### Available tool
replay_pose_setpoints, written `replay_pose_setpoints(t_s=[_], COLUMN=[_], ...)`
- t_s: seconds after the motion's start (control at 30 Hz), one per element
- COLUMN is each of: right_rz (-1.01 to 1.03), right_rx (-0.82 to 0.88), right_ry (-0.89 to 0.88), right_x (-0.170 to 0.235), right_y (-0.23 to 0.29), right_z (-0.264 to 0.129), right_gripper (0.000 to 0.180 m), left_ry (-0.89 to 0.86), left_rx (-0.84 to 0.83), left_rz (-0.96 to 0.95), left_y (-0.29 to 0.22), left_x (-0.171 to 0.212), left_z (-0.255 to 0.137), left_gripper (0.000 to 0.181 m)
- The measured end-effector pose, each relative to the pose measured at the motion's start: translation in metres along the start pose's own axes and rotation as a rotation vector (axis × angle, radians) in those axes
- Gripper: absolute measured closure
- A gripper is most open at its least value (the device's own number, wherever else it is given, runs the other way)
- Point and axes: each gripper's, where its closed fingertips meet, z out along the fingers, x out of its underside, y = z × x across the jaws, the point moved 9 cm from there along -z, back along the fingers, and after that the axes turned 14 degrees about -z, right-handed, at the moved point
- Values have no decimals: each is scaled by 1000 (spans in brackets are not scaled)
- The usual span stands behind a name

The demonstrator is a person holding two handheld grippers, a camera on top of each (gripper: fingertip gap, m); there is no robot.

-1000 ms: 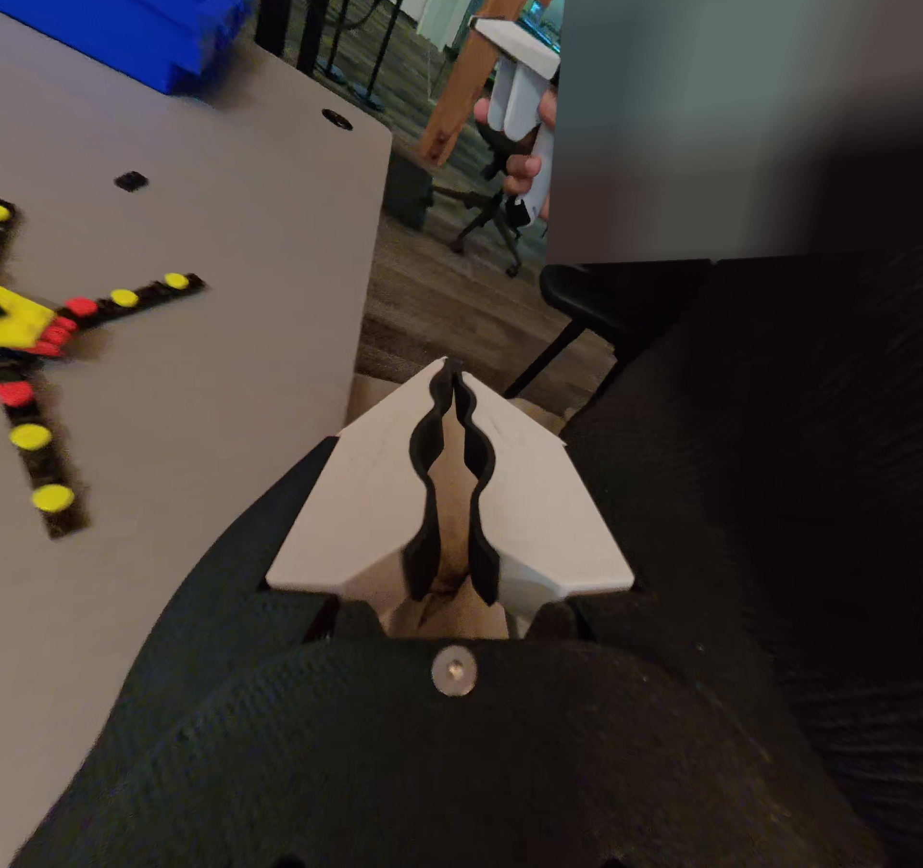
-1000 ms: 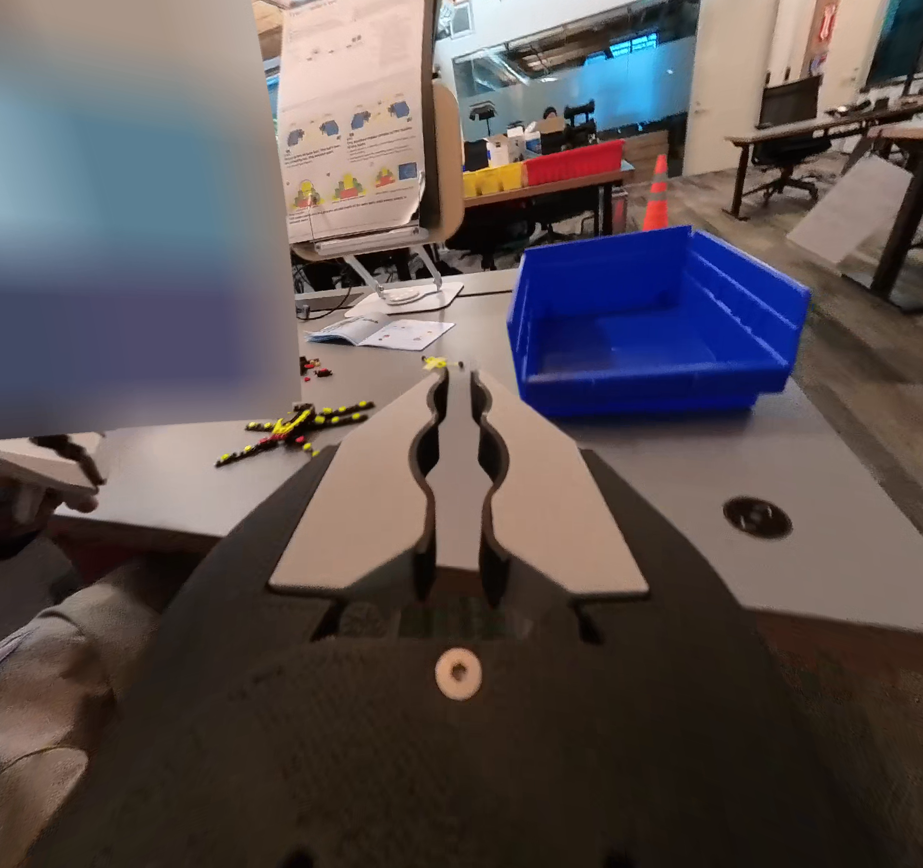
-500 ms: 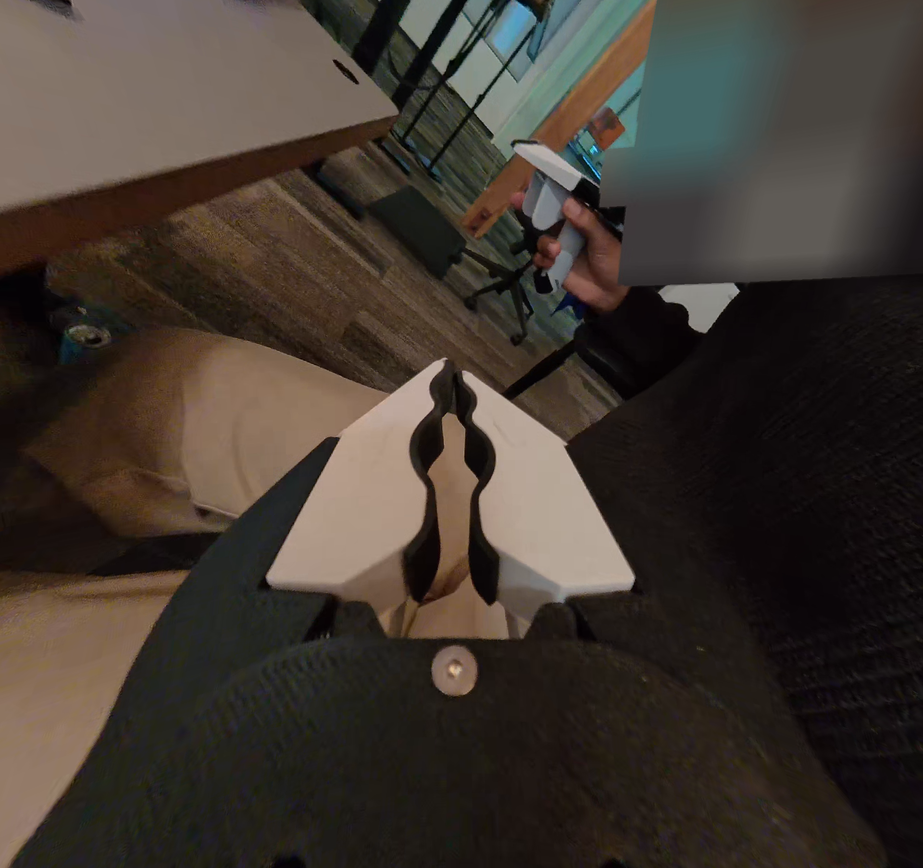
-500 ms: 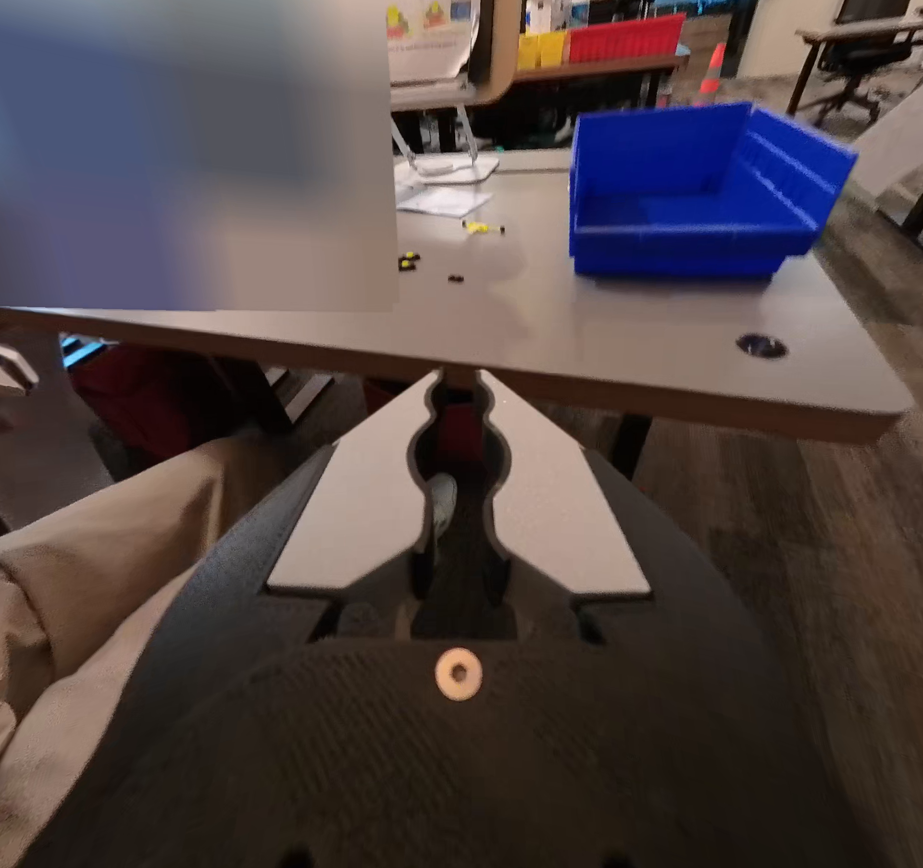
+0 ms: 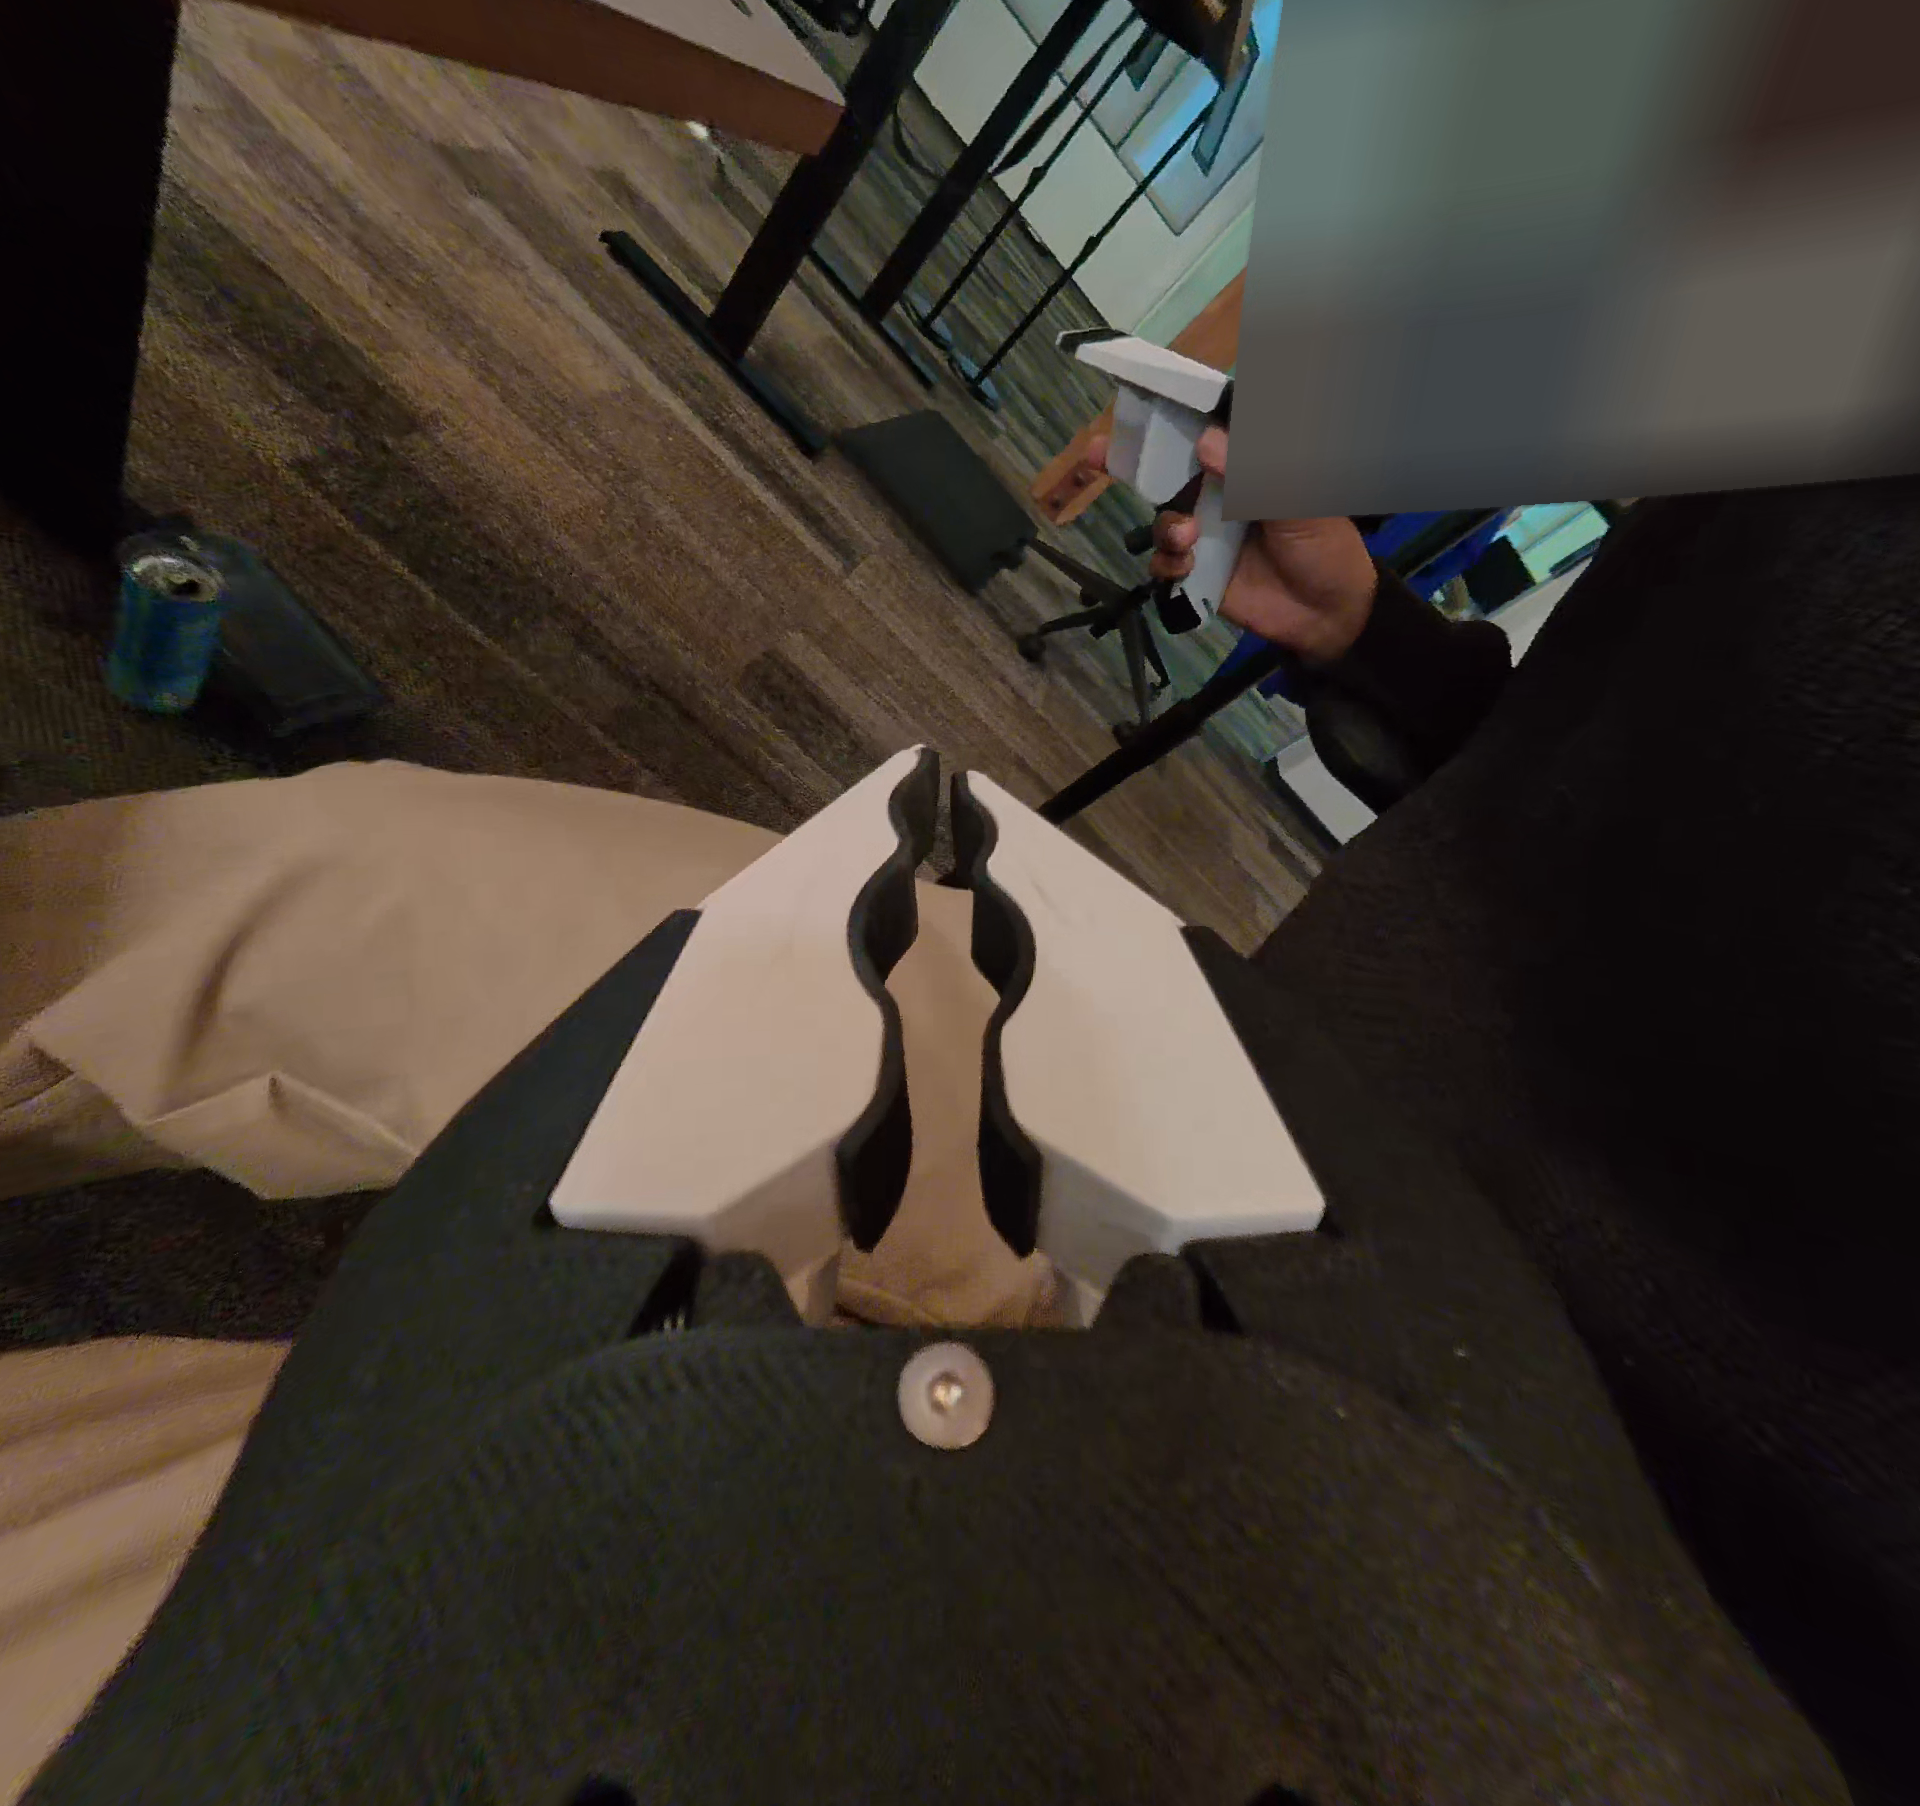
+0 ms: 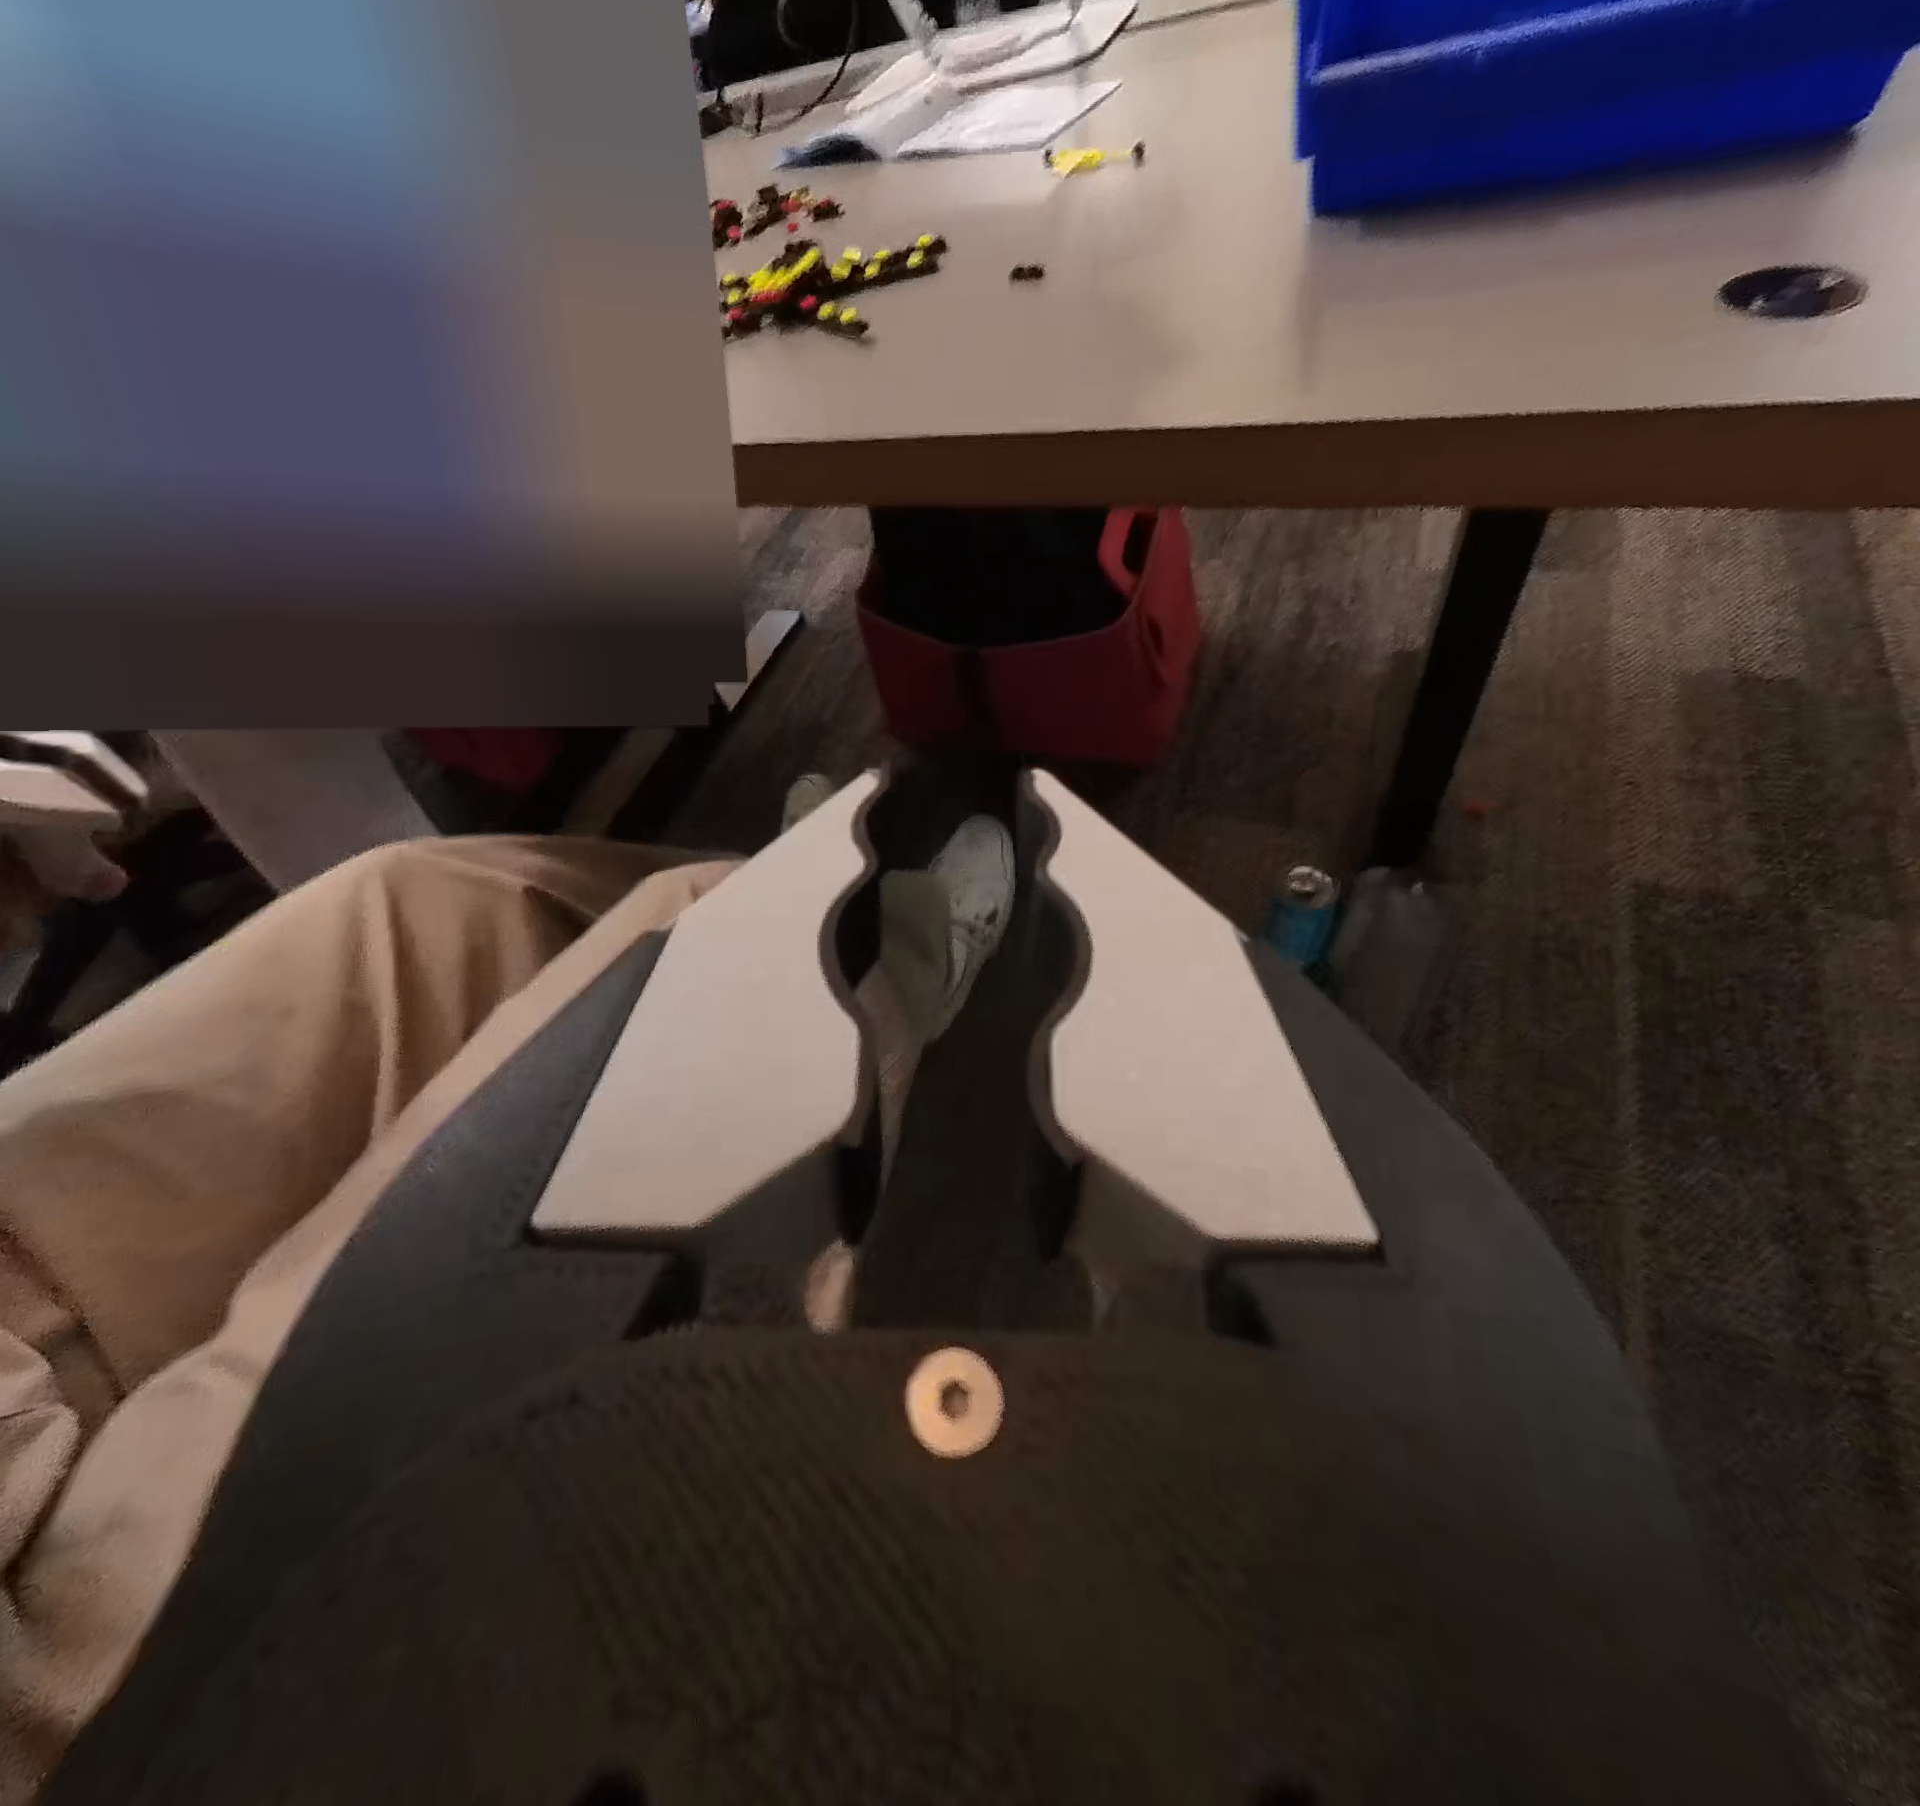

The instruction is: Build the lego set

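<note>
The lego build (image 6: 821, 286), a flat black star with yellow and red studs, lies on the grey table (image 6: 1299, 385) in the right wrist view. Loose pieces (image 6: 774, 213) lie just behind it, a small black piece (image 6: 1027, 273) to its right and a yellow piece (image 6: 1091, 158) farther back. My right gripper (image 6: 951, 790) is partly open and empty, held below the table edge over a lap. My left gripper (image 5: 940, 769) is shut and empty, also below the table over tan trousers (image 5: 312, 925). The right gripper also shows in the left wrist view (image 5: 1164, 426), held in a hand.
A blue bin (image 6: 1558, 94) stands at the table's back right, with a booklet (image 6: 997, 120) and a stand behind the build. Under the table are a red bag (image 6: 1039, 676), a black table leg (image 6: 1455, 686), a drinks can (image 5: 166, 613) and a shoe (image 6: 971, 904). The grippers' ends are close to 30 cm from one another. About 35 cm separates my right fingertips from the small black piece (image 6: 1027, 273).
Both grippers have dropped from table height to below the table edge, over the lap. The right jaws have opened a little. The left jaws stay shut.
</note>
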Motion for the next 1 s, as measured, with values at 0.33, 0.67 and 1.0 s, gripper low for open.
replay_pose_setpoints(t_s=[0.33,0.67,1.0], right_rz=[-228,-305,-209], right_rx=[-83,-231,-445], right_ry=[29,-115,-231], right_x=[7,-35,-34], right_y=[47,132,220], right_z=[-28,-81,-92], right_gripper=[154,153,156], left_ry=[-191,-360,-486], left_rx=[-15,-455,-559], left_rz=[-116,-26,-45], left_y=[-42,-130,-192], left_x=[84,155,237], left_z=[-41,-138,-207], left_gripper=[181,181,178])
